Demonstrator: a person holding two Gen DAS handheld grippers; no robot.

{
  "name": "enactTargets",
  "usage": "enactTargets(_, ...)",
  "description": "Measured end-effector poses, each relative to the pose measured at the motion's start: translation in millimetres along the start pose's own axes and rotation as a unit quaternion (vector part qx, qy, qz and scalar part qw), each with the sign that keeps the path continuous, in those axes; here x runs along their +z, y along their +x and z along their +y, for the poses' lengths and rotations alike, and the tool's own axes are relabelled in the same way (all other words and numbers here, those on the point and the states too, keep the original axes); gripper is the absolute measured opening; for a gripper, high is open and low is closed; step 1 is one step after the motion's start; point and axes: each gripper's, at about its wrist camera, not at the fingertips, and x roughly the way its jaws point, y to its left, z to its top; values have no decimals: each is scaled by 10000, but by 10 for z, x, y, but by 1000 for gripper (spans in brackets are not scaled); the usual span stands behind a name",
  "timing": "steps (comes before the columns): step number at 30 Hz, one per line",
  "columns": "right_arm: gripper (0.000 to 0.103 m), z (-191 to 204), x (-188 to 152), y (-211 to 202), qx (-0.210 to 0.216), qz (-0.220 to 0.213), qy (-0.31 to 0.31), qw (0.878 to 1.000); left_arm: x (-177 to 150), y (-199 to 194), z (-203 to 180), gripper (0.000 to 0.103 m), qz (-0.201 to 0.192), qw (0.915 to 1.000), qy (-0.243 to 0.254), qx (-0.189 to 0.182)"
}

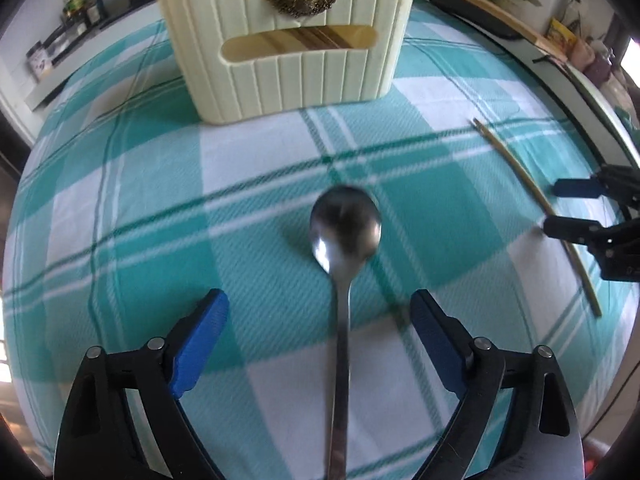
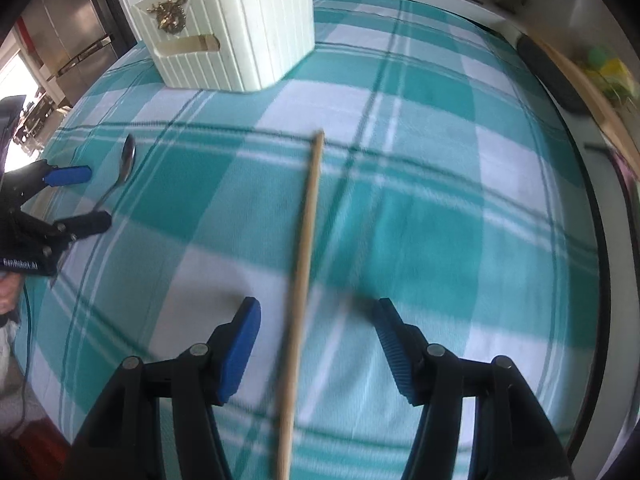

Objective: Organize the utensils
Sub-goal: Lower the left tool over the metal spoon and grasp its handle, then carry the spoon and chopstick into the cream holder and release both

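Left claw (image 1: 320, 312): jaws spread wide, gripping nothing; one blue pad on each side of the spoon's handle.
Spoon (image 1: 344, 224): lies flat on the checked cloth (image 1: 140, 200), centre of the left wrist frame, bowl toward the top, handle running straight down between the pads to the bottom edge.
Spoon axis: in line with the left claw's fingers, so the jaws look set to close across the handle.
Right claw (image 2: 316, 320): also wide open and empty, straddling the chopstick.
Chopstick (image 2: 306, 248): a pale wooden stick on the cloth, running from frame centre down to the bottom edge of the right wrist view, leaning slightly left of the claw's midline.
Holder (image 1: 280, 40): cream ribbed box with a gold emblem, top centre of the left view, upper left of the right view; sticks seem to stand in it already.
Nearer claw: left for the spoon, right for the chopstick; the holder lies ahead of both, well apart.
Blur: both views are smeared, so contact with the cloth cannot be judged.
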Motion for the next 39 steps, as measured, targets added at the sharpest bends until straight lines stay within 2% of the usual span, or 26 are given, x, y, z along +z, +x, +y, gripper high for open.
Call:
enactTargets(7,54,9,505,184,97,-130,90,9998,200,57,-48,70,-25,10000,30,34)
enactTargets(8,46,9,559,210,113,-130,99,9998,206,58,-67,67,-55,10000,67,45)
enactTargets(9,35,21,609,224,67,-141,90,9998,211,54,-91,57,-108,9999,115,39)
enactTargets(10,26,25,640,231,-11,-135,89,9999,214,48,-100,43,-154,9998,137,16)
enactTargets(11,12,13,664,236,-49,-126,132,9998,221,39,-96,36,-209,9997,126,-13)
enactTargets(12,7,-20,678,239,38,-118,248,9996,230,37,-84,36,-230,9997,85,-40)
enactTargets(17,6,-151,617,152,314,-318,671,9967,210,-80,-17,36,-450,9987,-90,-219)
enactTargets(22,6,-154,440,-327,656,-954,824,9899,86,-589,36,36,-964,9948,-96,-310)
enactTargets(25,6,-87,297,-757,746,-1375,800,9844,-10,-921,63,36,-1272,9911,-132,-382)
enactTargets(31,6,92,79,-1401,722,-1976,620,9756,-171,-1447,80,36,-1761,9826,-186,-557)
enactTargets(39,6,298,-24,-1872,561,-2620,403,9626,-276,-1865,118,36,-2155,9740,-224,-660)
